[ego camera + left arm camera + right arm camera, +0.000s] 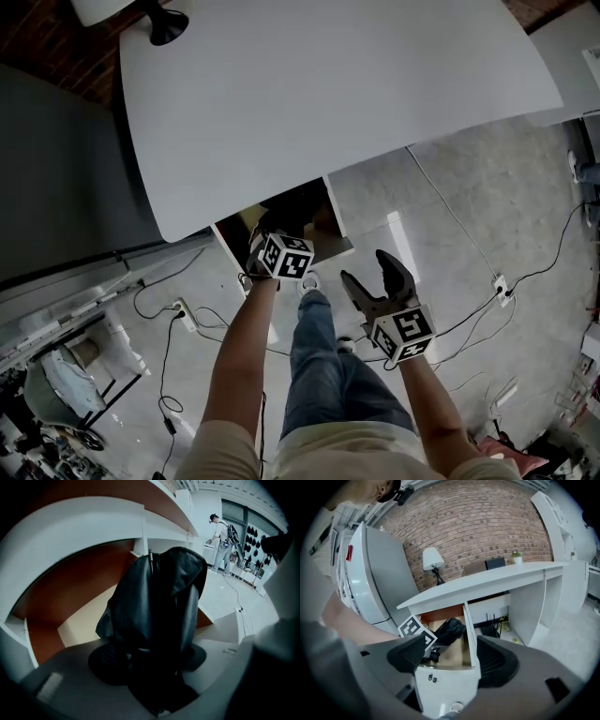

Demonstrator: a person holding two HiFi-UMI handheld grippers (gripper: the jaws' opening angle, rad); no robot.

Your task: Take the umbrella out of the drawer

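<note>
Umbrella (154,620), black and folded, is clenched between the jaws of our left hand-held gripper (270,232). In the left gripper view its loose fabric bulges out around the pads at lower centre. We judge that to be the first risk. If the pads bite mostly on cloth and not on the shaft, the bundle could slide or droop as we lift.

Our right hand-held gripper (377,281) hangs released and empty, lower right of centre in the head view, just in front of the drawer. It is too far from the load to catch a slip.

Next out is the drawer (469,634), pulled open. The umbrella sits over it, between its side walls and not yet clear of them. A sideways pull could knock an end against a wall.

Above that is the white bench (328,94). The umbrella's far end points up toward its underside at upper centre of the left gripper view, so a straight lift would likely jam it there. We think drawing it outward first is safer.

Cables (450,323) trail across the floor beyond, and a backward step could catch one.
</note>
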